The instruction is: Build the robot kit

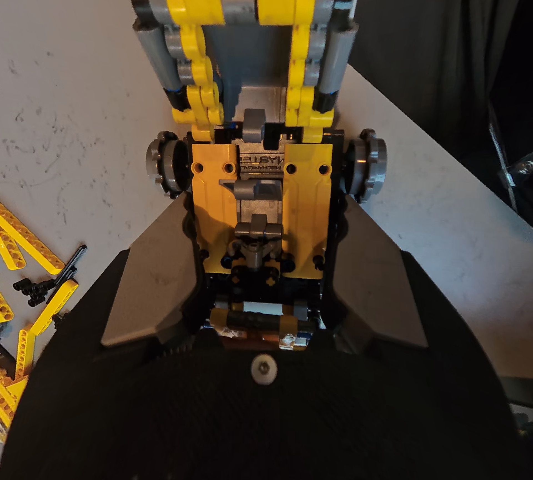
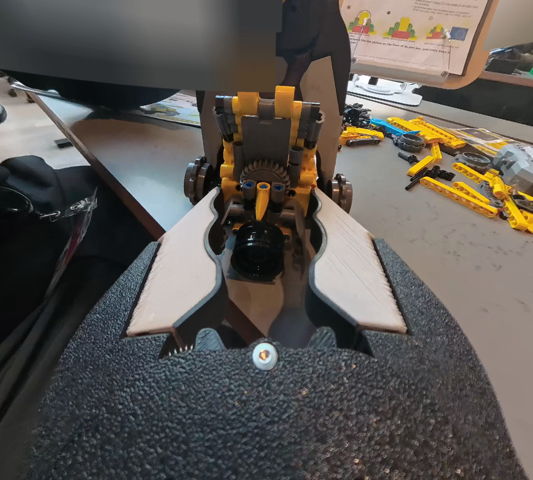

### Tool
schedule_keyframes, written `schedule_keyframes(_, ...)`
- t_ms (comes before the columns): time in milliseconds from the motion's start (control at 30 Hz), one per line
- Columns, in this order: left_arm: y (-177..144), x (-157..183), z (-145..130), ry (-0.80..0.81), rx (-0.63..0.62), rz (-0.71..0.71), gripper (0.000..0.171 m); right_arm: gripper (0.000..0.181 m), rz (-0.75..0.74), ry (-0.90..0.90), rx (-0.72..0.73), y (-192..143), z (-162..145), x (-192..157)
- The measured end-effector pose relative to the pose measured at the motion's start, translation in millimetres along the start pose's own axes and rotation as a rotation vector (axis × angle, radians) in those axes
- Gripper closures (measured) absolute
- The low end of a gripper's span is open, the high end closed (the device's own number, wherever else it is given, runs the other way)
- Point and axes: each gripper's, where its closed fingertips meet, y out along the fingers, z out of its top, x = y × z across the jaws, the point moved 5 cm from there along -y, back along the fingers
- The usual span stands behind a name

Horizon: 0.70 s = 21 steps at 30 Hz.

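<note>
The yellow-and-grey brick model (image 1: 261,206) is clamped between both grippers above the white table (image 1: 72,119). The left gripper (image 1: 264,200) is closed on its black side frames; the right gripper (image 2: 264,206) is seemingly closed on the opposite end, behind a black wheel hub (image 2: 256,254). The model is judged light, rigid and liable to pop apart; the frames offer the soundest hold. Loose yellow beams (image 2: 458,195) lie at 3 o'clock.

Dim warm light in left wrist view, brighter daylight right, fisheye edges, foreground soft, bg blurred
</note>
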Motion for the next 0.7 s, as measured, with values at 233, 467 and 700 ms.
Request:
schedule_keyframes(233,1.0,-0.3,1.8,-0.017,0.040,0.000,0.074,0.122,-0.025,0.003,-0.075,-6.2,-2.6,5.6)
schedule_keyframes(467,1.2,-0.1,2.1,-0.019,0.047,0.000,0.074,0.123,-0.063,-0.018,-0.137,-10.2,-1.8,6.7)
schedule_keyframes(700,1.7,0.2,3.0,-0.023,0.046,0.001,0.074,0.131,-0.046,0.035,-0.161,-24.4,6.5,8.6)
